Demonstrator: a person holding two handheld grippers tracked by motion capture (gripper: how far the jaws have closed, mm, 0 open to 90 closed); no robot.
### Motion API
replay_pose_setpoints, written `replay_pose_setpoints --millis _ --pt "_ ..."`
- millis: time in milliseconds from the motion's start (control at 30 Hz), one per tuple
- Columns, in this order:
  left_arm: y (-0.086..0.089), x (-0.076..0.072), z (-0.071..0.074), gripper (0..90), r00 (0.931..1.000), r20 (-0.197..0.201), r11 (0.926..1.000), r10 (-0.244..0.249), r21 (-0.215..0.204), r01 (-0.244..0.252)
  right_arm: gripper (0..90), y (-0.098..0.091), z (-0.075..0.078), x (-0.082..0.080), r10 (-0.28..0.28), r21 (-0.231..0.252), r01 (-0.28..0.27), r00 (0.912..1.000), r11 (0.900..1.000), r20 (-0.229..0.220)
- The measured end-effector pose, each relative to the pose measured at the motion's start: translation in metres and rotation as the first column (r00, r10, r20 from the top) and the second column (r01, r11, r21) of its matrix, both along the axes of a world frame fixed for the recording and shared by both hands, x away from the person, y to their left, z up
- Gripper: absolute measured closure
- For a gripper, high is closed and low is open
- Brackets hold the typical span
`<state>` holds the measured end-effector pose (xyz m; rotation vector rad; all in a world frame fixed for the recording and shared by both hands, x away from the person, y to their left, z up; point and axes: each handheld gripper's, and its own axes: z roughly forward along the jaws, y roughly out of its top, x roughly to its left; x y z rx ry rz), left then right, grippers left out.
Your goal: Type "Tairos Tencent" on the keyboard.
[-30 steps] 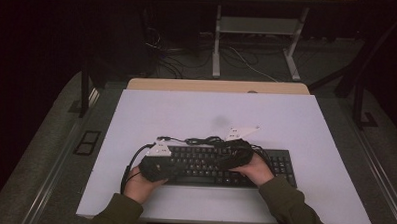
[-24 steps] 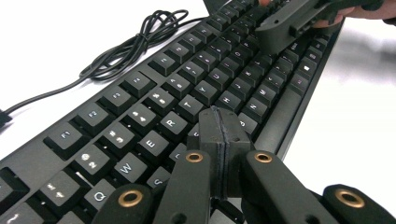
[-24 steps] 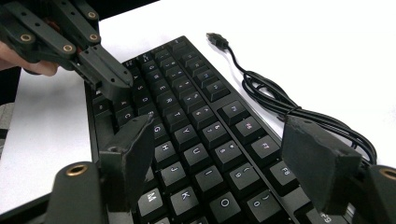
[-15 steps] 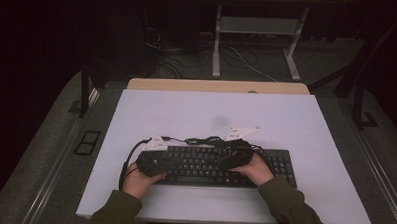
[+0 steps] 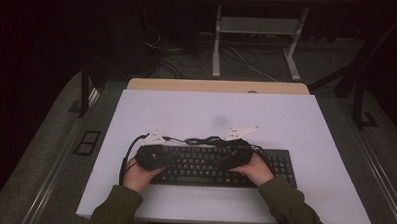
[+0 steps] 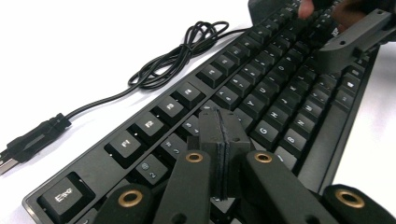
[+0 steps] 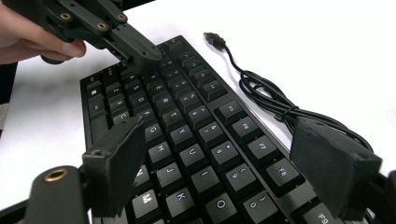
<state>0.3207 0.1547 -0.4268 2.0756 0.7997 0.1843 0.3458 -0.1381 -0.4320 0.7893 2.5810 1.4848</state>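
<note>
Hovering over keyboard | left gripper jaws together | right gripper jaws apart

White table, wooden desk edge behind it, metal frame legs, floor cables

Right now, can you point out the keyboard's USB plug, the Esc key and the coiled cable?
USB plug (image 6: 29,142): left gripper view, on its black moulded body.
Esc key (image 6: 62,195): left gripper view, on the keycap top.
Coiled cable (image 7: 267,95): right gripper view, on the bundled loops.

closed left gripper, keyboard, coiled cable
</note>
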Motion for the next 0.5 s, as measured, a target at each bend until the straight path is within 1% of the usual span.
replay_pose_setpoints --millis 167,233,367,400,467,500 --pt "-0.0034 0.0018 -0.0045 89.0 0.9999 -0.014 0.9999 -0.002 0.013 0.002 18.1 0.0002 -0.0002 0.0000 -0.001 0.001 0.001 1.0000 1.0000 0.000" --pt "-0.0040 0.0028 -0.0063 89.0 0.9999 -0.014 0.9997 -0.009 0.025 0.009 18.1 0.0004 -0.0002 -0.0001 -0.001 0.001 0.001 1.0000 1.0000 0.001" --pt "-0.0046 0.0034 -0.0090 89.0 0.9997 -0.024 0.9995 -0.004 0.032 0.004 18.1 0.0004 -0.0002 -0.0001 -0.001 0.001 0.001 1.0000 1.0000 0.002" --pt "-0.0045 0.0037 -0.0094 89.0 0.9997 -0.025 0.9997 -0.003 0.023 0.004 18.1 0.0003 -0.0002 -0.0001 -0.001 0.001 0.001 1.0000 1.0000 0.001" --pt "-0.0041 0.0039 -0.0092 89.0 0.9997 -0.023 0.9996 -0.005 0.028 0.005 18.1 0.0002 -0.0001 -0.0001 -0.002 0.000 0.002 1.0000 1.0000 0.001" --pt "-0.0045 0.0037 -0.0095 89.0 0.9997 -0.024 0.9998 0.000 0.022 0.001 18.1 0.0001 0.0000 0.0000 -0.001 0.000 0.001 1.0000 1.0000 0.002"
